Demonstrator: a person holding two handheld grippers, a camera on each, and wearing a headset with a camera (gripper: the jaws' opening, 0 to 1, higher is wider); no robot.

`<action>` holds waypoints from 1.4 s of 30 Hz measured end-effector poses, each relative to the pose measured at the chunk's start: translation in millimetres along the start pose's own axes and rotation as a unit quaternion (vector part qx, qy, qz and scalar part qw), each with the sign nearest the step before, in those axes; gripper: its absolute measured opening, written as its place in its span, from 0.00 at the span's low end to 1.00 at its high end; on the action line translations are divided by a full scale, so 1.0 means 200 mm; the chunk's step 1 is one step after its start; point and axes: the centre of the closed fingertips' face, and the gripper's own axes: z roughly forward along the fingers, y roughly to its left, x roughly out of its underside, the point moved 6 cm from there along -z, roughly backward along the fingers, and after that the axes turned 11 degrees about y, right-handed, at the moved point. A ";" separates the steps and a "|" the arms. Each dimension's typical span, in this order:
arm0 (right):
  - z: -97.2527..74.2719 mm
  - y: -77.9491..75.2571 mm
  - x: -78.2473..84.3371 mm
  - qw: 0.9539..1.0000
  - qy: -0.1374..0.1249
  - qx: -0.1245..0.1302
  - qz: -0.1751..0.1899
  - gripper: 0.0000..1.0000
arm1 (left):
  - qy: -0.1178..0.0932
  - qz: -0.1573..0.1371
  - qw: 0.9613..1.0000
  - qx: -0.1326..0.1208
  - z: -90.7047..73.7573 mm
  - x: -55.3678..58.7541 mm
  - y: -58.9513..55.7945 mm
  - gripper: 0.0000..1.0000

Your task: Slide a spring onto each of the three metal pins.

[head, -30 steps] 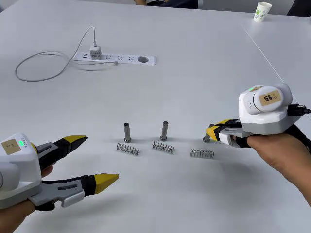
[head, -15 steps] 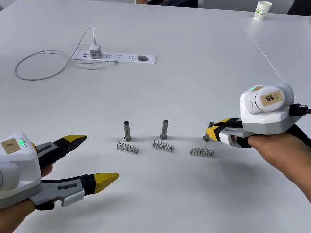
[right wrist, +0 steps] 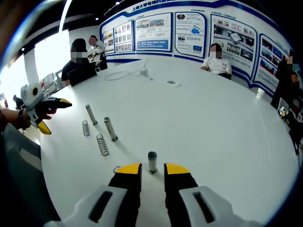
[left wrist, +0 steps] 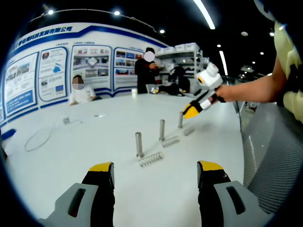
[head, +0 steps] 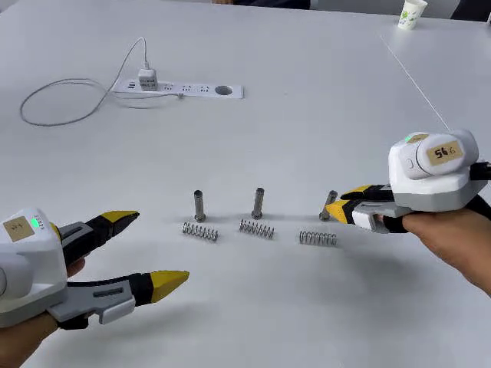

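The right gripper (right wrist: 152, 171) holds its jaws narrowly parted, just short of the right-hand pin (right wrist: 152, 161). The left gripper (head: 156, 247) gapes wide, well apart from it. Three springs (head: 257, 228) lie loose on the white table (head: 307, 115), one before each pin.

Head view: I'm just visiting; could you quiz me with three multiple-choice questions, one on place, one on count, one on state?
1. Where are the small coiled metal springs? A. on the white table, beside the upright grey metal pins; B. on a hook; C. in a jaw.
2. How many pins stand? A. two; B. three; C. five.
3. The yellow-tipped left gripper is: A. shut; B. clamping a cable; C. open.
Key: A, they lie by the pin bases; B, three in a row; C, its jaws stand wide apart.
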 end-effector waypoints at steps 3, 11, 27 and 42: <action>-0.01 0.00 0.01 1.000 0.000 -0.008 -0.011 0.21 | 0.000 0.001 1.000 0.000 0.00 0.00 0.00 0.73; -0.04 0.03 0.03 0.999 -0.004 -0.032 -0.034 0.21 | 0.001 0.000 1.000 -0.001 0.00 0.00 0.01 0.73; 0.00 0.10 0.08 0.992 0.005 -0.093 -0.088 0.21 | 0.001 0.001 1.000 0.002 0.01 0.00 -0.01 0.73; 0.03 0.11 0.11 0.984 0.029 -0.117 -0.131 0.16 | 0.004 0.002 1.000 0.004 0.02 0.00 0.00 0.72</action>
